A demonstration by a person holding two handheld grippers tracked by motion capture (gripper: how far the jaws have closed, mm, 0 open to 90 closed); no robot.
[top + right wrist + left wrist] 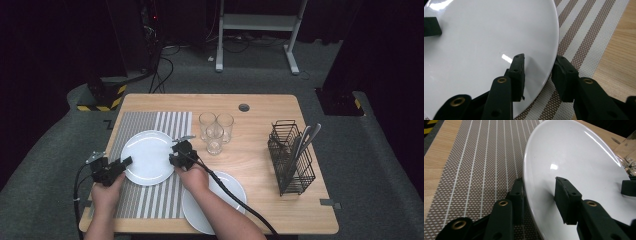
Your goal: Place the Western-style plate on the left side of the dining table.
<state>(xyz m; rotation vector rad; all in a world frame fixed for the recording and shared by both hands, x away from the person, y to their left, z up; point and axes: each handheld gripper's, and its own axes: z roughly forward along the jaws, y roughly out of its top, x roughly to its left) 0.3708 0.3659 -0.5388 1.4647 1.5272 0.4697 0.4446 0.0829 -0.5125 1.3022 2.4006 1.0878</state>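
Note:
A white plate lies on a grey-and-white striped placemat at the table's left. My left gripper is at the plate's left rim and my right gripper at its right rim. In the left gripper view the plate has its rim between the jaws of the left gripper, one jaw over the mat and one over the plate, with a gap showing. The right gripper view shows the plate rim likewise straddled by the right gripper, apart from the outer jaw.
Three clear glasses stand close behind the plate's right side. A second white plate lies near the front edge under the right forearm. A black wire basket with cutlery stands at the right.

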